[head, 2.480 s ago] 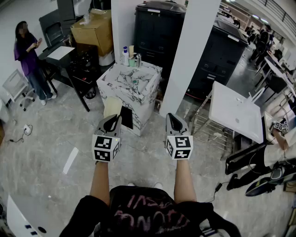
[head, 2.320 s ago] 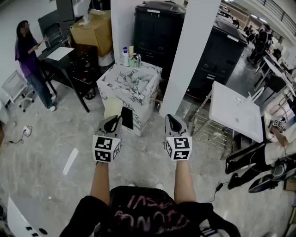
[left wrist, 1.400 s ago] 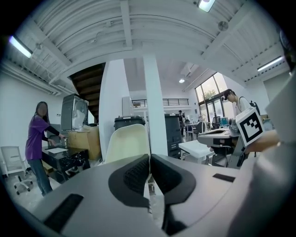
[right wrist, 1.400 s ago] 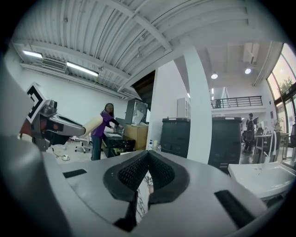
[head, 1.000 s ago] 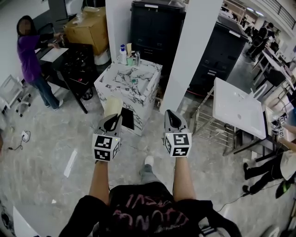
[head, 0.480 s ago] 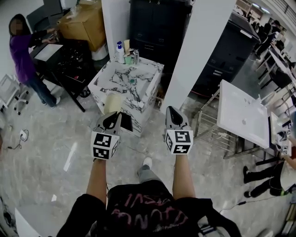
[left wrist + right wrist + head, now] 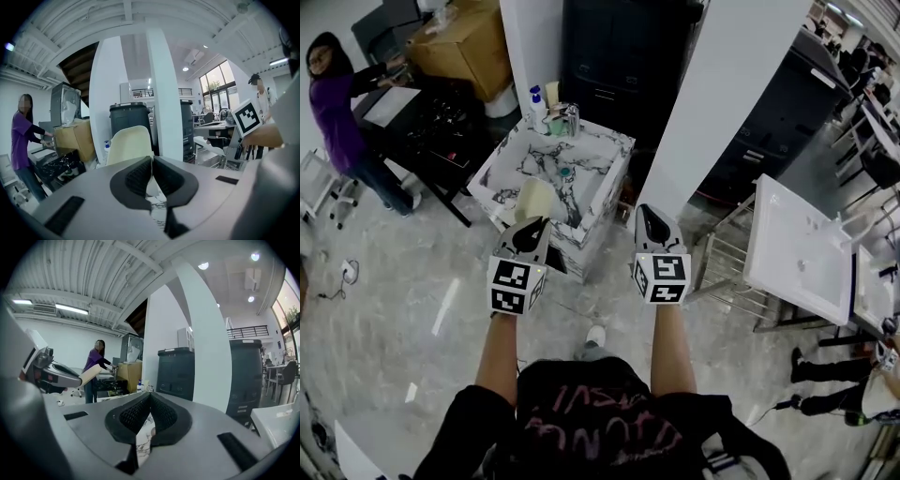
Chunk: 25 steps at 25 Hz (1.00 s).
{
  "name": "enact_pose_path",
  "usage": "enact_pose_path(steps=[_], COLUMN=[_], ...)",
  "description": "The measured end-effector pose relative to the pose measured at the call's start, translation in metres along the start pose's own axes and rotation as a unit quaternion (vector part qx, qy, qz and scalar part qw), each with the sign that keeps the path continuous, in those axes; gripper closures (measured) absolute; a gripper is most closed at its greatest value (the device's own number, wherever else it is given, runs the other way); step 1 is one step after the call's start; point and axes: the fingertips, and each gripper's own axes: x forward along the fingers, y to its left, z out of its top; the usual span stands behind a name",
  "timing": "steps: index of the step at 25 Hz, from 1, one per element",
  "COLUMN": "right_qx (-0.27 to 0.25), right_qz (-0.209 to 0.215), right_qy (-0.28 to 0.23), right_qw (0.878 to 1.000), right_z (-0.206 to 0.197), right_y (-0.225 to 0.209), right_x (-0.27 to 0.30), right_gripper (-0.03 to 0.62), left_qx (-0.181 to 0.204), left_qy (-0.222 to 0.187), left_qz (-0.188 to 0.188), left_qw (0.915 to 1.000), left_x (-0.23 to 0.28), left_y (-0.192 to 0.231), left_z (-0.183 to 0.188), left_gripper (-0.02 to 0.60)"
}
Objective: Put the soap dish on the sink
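Note:
In the head view a marble-patterned sink (image 7: 614, 153) stands on the floor ahead, its basin open to me. My left gripper (image 7: 532, 228) is shut on the edge of a cream soap dish (image 7: 535, 198), which stands upright over the sink's near left corner. The left gripper view shows the soap dish (image 7: 130, 145) rising just past the left gripper (image 7: 152, 161), its thin edge pinched between the closed jaws. My right gripper (image 7: 645, 214) hovers to the right of the sink, level with the left one. In its own view the right gripper (image 7: 150, 397) is shut with nothing in it.
Several bottles (image 7: 537, 102) stand at the sink's back rim. A white pillar (image 7: 712, 103) rises right of it, with black cabinets (image 7: 609, 56) behind. A white basin top on a metal rack (image 7: 797, 248) is at the right. A person in purple (image 7: 333, 103) stands by a black table, far left.
The view has moved forward: the marble sink is nearer and the soap dish now overlaps its near corner. Both grippers keep the same pose and grip.

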Motion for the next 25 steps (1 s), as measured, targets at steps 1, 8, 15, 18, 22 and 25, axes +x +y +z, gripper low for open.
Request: enact_pose_path(steps=[1,8,15,18,22,25], right_qx=[0.000,-0.001,0.001,-0.001,0.000,0.000], right_qz=[0.002,0.009,-0.002,-0.009,-0.021,-0.029], right_qy=[-0.001,0.005,0.001,0.006,0.015,0.015], right_qw=[1.000,1.000,1.000,1.000,1.000,0.999], right_z=[0.002,0.000,0.000,-0.004,-0.006,-0.004], right_y=[-0.003,-0.017,-0.031,-0.035,-0.042,-0.045], right_x=[0.006,0.034,0.051,0.064,0.087,0.110], right_gripper=[0.580,0.582,0.580,0.580,0.580,0.580], left_qx=[0.000,0.002,0.002,0.001,0.001,0.001], left_qy=[0.000,0.005,0.003,0.004,0.010,0.017], left_qz=[0.001,-0.002,-0.008,-0.016,-0.032,-0.044], left_qw=[1.0000,1.0000,1.0000,0.9999,0.9994,0.9989], left_x=[0.006,0.036,0.058,0.074,0.099,0.122], left_y=[0.001,0.005,0.014,0.022,0.036,0.051], left_z=[0.002,0.008,0.010,0.009,0.009,0.006], left_gripper=[0.554,0.554,0.554,0.554,0.554,0.554])
